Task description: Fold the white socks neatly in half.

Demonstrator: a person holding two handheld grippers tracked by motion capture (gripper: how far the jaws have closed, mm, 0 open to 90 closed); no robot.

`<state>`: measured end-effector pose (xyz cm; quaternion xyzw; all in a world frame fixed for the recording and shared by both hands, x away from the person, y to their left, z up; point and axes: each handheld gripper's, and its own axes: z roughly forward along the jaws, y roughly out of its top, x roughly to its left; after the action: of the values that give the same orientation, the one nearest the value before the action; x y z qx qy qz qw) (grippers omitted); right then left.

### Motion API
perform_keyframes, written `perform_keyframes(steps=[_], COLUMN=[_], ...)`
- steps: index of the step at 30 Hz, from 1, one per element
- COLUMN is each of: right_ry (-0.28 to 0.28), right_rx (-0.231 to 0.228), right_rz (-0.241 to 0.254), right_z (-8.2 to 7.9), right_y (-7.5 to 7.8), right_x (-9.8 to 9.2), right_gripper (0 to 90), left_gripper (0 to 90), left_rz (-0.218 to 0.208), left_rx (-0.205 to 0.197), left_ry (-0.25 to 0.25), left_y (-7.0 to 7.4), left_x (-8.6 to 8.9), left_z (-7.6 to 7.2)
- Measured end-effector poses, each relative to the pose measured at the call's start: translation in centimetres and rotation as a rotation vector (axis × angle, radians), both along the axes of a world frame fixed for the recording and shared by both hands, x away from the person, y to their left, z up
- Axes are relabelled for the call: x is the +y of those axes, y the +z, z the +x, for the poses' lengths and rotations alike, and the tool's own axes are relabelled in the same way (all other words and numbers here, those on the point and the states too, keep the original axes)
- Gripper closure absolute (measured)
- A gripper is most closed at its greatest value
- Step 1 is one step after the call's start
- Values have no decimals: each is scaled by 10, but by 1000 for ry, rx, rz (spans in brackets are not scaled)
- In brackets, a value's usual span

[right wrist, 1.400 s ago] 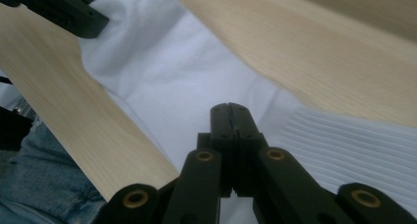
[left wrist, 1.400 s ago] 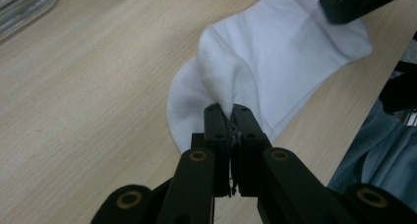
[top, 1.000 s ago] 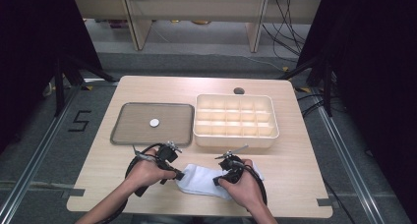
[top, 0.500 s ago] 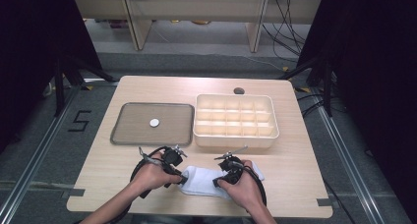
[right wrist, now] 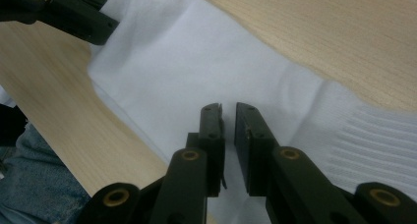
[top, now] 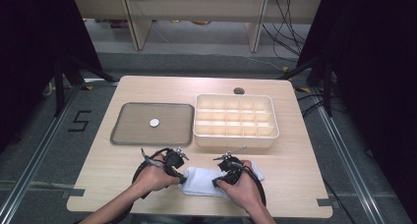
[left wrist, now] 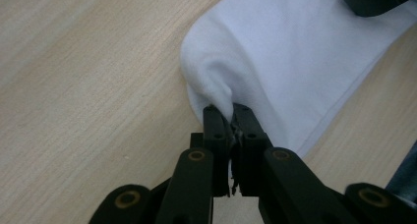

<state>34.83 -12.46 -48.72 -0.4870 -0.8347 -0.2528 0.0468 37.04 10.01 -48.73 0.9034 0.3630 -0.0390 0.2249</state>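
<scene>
Left gripper view puts the risk up front: the left gripper (left wrist: 230, 117) has only a thin pucker of the white sock (left wrist: 295, 62) pinched at its tips, near the sock's rounded end, so any pull sideways or upward could let the fabric slide out, or drag the whole sock across the table (left wrist: 88, 86) instead of folding it. A second risk sits on the other side: in the right gripper view the right gripper (right wrist: 227, 117) shows a narrow slit between its tips, which have just been opening, and no fabric appears bunched between them, so that end of the sock (right wrist: 196, 62) is probably loose; if the left hand tugs now, the sock may skew or unroll. Contact of the right tips with the cloth is hard to judge from this angle; they look to rest on or just above it. State: left jaws closed tight on the sock fold, having just been closing; right jaws slightly apart, holding nothing visible. In the high view the sock (top: 209, 181) lies at lower centre of the frame, between both hands, below the compartment box (top: 235, 122) and right of the flat tray (top: 133, 126), which carries a small white disc (top: 154, 122).
</scene>
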Motion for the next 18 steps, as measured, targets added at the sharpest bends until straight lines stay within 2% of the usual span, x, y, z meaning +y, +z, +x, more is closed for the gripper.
perform_keyframes(steps=[1, 5, 7, 8, 13, 14, 15, 16, 18], right_ry=[0, -2, -6, 4, 14, 23, 23, 46, 46], right_rx=[0, -17, -18, -39, -27, -16, -16, -27, -23], right_rz=[0, 0, 3, 10, 9, -4, -4, 4, 9], right_z=[0, 0, 0, 1, 1, 1, 1, 3, 3], right_y=[0, 2, 4, 6, 4, 1, 1, -2, -3], right_x=[0, -2, -1, -1, 3, 4, 4, 4, 6], right_gripper=[820, 821, 826, 838, 875, 888, 888, 891, 896], left_gripper=[865, 867, 867, 867, 867, 866, 866, 867, 866], left_rz=[0, -45, -59, -74, -93, -119, -129, -143, -148], left_rx=[0, 52, 60, 70, 73, 79, 85, 89, 81], left_ry=[0, 7, 8, -9, -11, 7, 17, 15, 12], left_y=[0, 2, 7, 13, 21, 22, 23, 24, 30], left_x=[0, 7, 10, 13, 17, 17, 17, 18, 19], left_z=[0, 4, 5, 7, 10, 10, 10, 11, 13])
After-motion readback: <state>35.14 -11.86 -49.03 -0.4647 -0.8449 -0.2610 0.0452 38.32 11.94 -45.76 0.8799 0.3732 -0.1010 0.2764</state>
